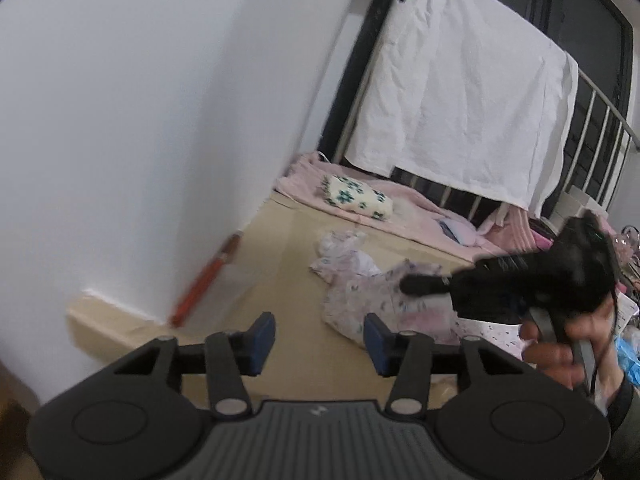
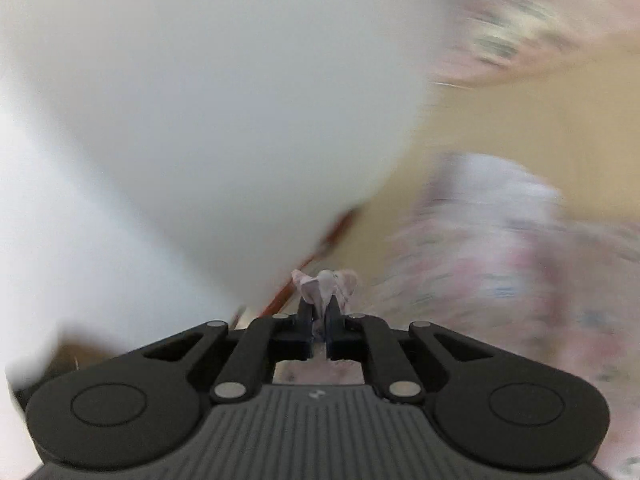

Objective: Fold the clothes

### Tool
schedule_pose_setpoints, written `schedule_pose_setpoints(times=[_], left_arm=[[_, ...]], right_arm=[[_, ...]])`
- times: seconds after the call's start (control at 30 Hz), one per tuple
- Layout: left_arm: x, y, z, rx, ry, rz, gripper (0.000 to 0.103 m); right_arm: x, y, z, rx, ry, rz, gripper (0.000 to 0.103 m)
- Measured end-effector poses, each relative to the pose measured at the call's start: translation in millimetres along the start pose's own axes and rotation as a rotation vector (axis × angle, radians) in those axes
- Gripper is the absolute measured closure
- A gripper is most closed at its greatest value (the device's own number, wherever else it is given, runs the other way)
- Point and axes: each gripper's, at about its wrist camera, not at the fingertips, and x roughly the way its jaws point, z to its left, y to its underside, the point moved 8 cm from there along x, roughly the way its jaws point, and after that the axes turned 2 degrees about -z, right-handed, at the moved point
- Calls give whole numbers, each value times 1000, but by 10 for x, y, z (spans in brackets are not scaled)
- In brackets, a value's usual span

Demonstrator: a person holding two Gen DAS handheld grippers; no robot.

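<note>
A crumpled pink floral garment [image 1: 372, 300] lies on the tan bed surface [image 1: 280, 264] in the left wrist view. My left gripper [image 1: 320, 340] hangs above the near part of that surface with its blue pads apart and nothing between them. My right gripper [image 1: 416, 283], held by a hand [image 1: 568, 344], reaches in from the right over the garment. In the blurred right wrist view my right gripper [image 2: 319, 304] is shut on a pinch of the pink garment [image 2: 324, 284], which bunches above the fingertips. More of that garment [image 2: 500, 248] spreads to the right.
A white wall [image 1: 140, 120] runs along the left. An orange stick [image 1: 204, 280] leans at its foot. A white sheet [image 1: 460, 92] hangs on the metal rail behind. A flower-print pillow [image 1: 356, 196] and pink blanket [image 1: 420, 216] lie at the far end. Clutter crowds the right edge.
</note>
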Motion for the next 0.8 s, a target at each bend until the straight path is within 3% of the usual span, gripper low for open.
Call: schedule_pose_setpoints(times=[0.13,0.33,0.53,0.7,0.8], left_arm=[[460,43,-188,-10,16,100,51],[946,102,-519,-5,51,182,46],[1063,169,-803,39,108,197,39],[1064,230,-1056,98,152,196,36],[1090,290,-1228,135,185,203,36]], right_arm=[[-239,-51,-335,85,135,-111,97],[-411,-40,-481,27,262,-185,97],[-872,-122,-342,-78,313,-323,97],[-1245,-113,-458,-59,389,-413,96],[-1318,-49,-619,-41,474,-418,95]])
